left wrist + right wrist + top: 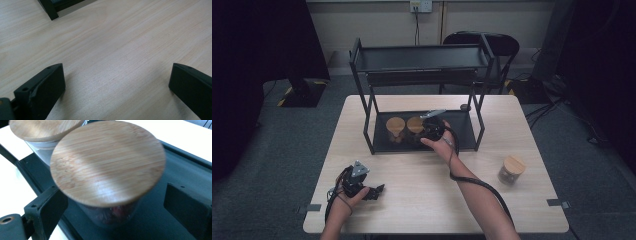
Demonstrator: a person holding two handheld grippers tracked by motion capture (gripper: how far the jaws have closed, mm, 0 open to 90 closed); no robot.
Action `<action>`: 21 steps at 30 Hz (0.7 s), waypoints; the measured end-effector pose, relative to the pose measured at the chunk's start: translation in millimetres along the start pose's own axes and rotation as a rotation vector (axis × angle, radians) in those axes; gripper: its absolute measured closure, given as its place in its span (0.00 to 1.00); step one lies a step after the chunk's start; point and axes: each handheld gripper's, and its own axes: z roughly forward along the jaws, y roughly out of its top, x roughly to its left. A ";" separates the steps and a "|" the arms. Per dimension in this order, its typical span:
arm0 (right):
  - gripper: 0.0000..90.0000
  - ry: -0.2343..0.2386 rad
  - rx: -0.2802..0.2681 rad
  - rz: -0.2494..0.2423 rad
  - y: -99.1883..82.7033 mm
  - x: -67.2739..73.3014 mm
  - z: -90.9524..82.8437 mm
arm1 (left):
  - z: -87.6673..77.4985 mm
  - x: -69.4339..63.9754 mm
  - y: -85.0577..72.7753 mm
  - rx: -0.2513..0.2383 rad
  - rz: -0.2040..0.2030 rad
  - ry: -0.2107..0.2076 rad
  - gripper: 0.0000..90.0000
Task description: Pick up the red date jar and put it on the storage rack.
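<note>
Three lidded jars: two [415, 125] [395, 127] side by side on rack's lower shelf [462, 131], one [511, 170] apart on worktop [422, 175]. Right tool [115, 202] jaws wide around the right-hand shelf jar, not gripping. Left tool [116, 82] wide, empty, low over worktop.

Both grippers [379, 189] [115, 202] agape (hands apart)
</note>
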 end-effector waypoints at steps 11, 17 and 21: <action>0.02 0.025 -0.008 0.032 -7.5 -5.3 -23.7 | 0.0 0.1 0.0 0.000 0.000 0.000 0.00; 0.02 0.002 -0.018 0.038 -9.1 -5.2 -36.9 | 0.0 0.1 0.0 0.000 0.000 0.000 0.00; 0.02 0.002 -0.017 0.033 -10.5 -2.5 -43.2 | 0.0 0.1 0.0 0.000 0.000 0.000 0.00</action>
